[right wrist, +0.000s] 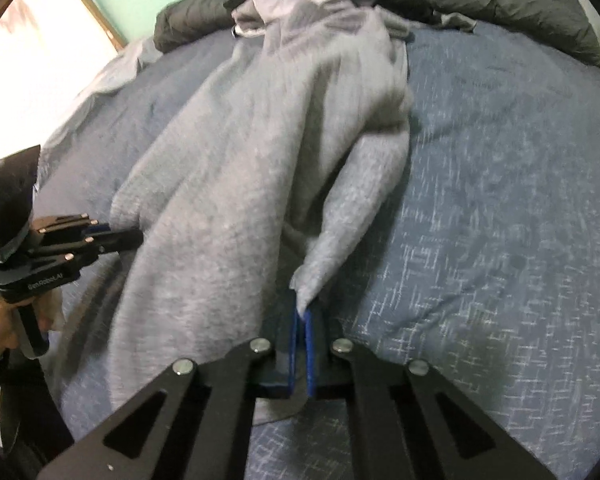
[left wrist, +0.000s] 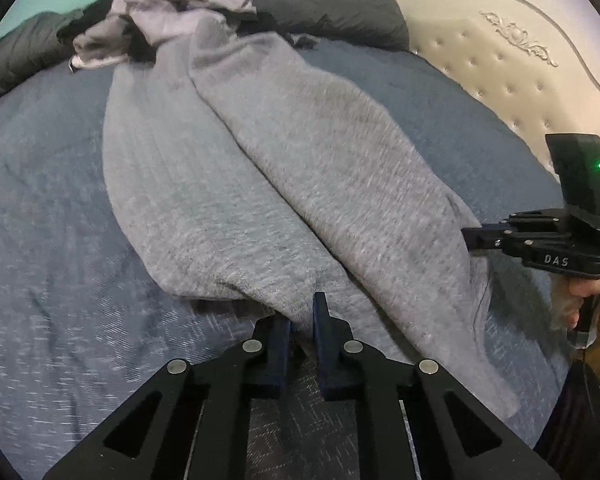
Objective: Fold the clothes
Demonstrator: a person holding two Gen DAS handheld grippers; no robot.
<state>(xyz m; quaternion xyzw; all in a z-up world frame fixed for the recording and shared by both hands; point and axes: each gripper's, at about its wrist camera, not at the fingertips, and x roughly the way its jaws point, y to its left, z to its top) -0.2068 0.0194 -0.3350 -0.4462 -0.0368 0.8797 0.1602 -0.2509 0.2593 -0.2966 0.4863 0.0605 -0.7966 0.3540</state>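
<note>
Right wrist view showed the right gripper [right wrist: 301, 320] clenched on a corner of the grey sweater [right wrist: 236, 168]. The left gripper [left wrist: 302, 320] likewise pinched the sweater's near hem. The garment stretched away over the blue bedspread [left wrist: 52, 208] towards one heap of pale clothes [left wrist: 180, 4] and two dark pillows [left wrist: 332, 12]. A cream tufted headboard [left wrist: 500, 72] stood to the right.

Right gripper [right wrist: 302, 320] at six o'clock, fingers [right wrist: 310, 344] pinched tight on the grey garment's [right wrist: 236, 168] near edge. Left gripper [right wrist: 134, 237] at nine o'clock nips the opposite corner. Cloth trails toward twelve across the blue bed [right wrist: 500, 200].
</note>
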